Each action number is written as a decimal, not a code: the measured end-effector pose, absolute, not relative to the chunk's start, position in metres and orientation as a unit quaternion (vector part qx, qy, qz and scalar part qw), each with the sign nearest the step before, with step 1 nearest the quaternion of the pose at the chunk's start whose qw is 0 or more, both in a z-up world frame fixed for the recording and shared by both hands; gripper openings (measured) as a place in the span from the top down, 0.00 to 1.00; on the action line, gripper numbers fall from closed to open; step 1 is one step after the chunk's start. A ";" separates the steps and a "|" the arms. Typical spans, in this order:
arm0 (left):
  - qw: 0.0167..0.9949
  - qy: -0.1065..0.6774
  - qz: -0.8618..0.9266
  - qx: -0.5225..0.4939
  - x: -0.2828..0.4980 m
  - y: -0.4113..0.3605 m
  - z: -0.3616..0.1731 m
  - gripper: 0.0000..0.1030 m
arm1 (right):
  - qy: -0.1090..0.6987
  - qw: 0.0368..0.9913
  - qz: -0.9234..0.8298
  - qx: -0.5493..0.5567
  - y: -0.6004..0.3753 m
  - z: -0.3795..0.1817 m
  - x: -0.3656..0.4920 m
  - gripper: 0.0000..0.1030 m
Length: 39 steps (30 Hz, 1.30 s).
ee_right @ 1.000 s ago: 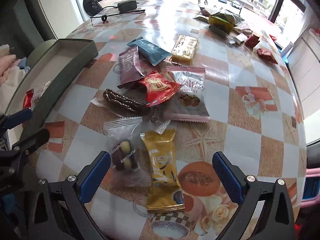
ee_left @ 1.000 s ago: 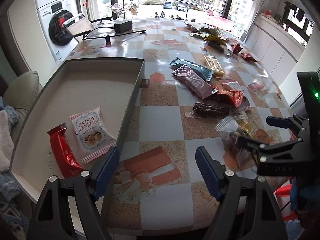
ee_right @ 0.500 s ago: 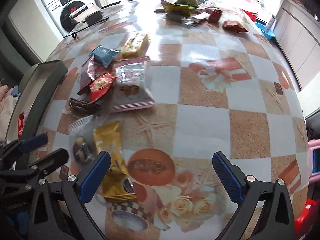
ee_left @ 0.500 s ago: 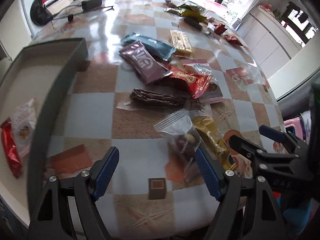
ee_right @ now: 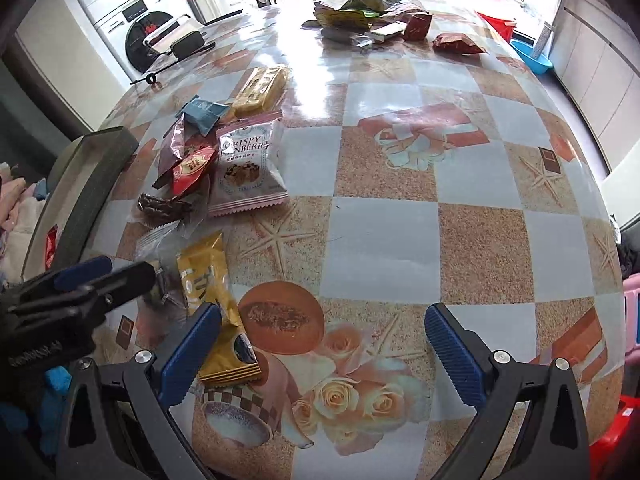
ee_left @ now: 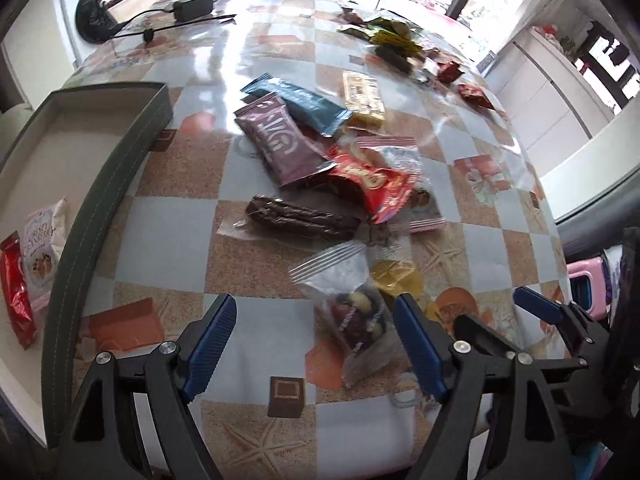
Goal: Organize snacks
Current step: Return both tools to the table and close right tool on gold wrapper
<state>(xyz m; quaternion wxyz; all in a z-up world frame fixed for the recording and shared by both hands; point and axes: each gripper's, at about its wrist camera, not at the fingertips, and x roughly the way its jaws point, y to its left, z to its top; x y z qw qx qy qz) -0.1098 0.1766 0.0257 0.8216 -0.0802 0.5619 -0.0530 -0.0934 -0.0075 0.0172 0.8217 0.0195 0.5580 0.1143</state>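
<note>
Checkered oilcloth covers the worktop (ee_left: 168, 236), with windows and a washing machine (ee_right: 140, 36) behind. Snacks lie loose in a heap at its middle; a grey tray (ee_left: 116, 184) at the left edge already holds a red pack (ee_left: 14, 288) and a cranberry cookie pack (ee_left: 40, 248).

Both tools are released and grasp nothing. The left hand-held gripper (ee_left: 312, 344) hangs over the near edge, jaws wide, and a clear bag (ee_left: 352, 312) of dark and pale sweets lies just inside its right finger, not centred. The right hand-held gripper (ee_right: 320, 356) hangs over bare cloth, and the gold packet (ee_right: 212, 304) lies at its left finger, partly under it.

The risks, as I judge them: the clear bag is slack and slippery, so an off-centre close may pinch only film and let it slide or tear. Its tail touches the gold packet and the chocolate bar (ee_left: 300, 220) lies near, so a drag could pull neighbours along. The two tools sit close together, and reaching at once could make them collide.
</note>
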 end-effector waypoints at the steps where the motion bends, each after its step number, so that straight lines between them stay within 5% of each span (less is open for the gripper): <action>1: 0.821 0.563 -0.053 -0.075 -0.108 0.174 0.025 0.19 | 0.559 0.821 0.116 0.020 -0.007 0.017 -0.093 0.01; 22: 0.837 0.542 -0.029 0.071 -0.112 0.183 0.007 0.19 | 0.570 0.810 0.116 -0.068 0.040 0.006 -0.087 0.01; 39: 0.838 0.541 -0.041 0.051 -0.113 0.199 0.004 0.19 | 0.560 0.806 0.155 -0.110 0.060 0.004 -0.076 0.01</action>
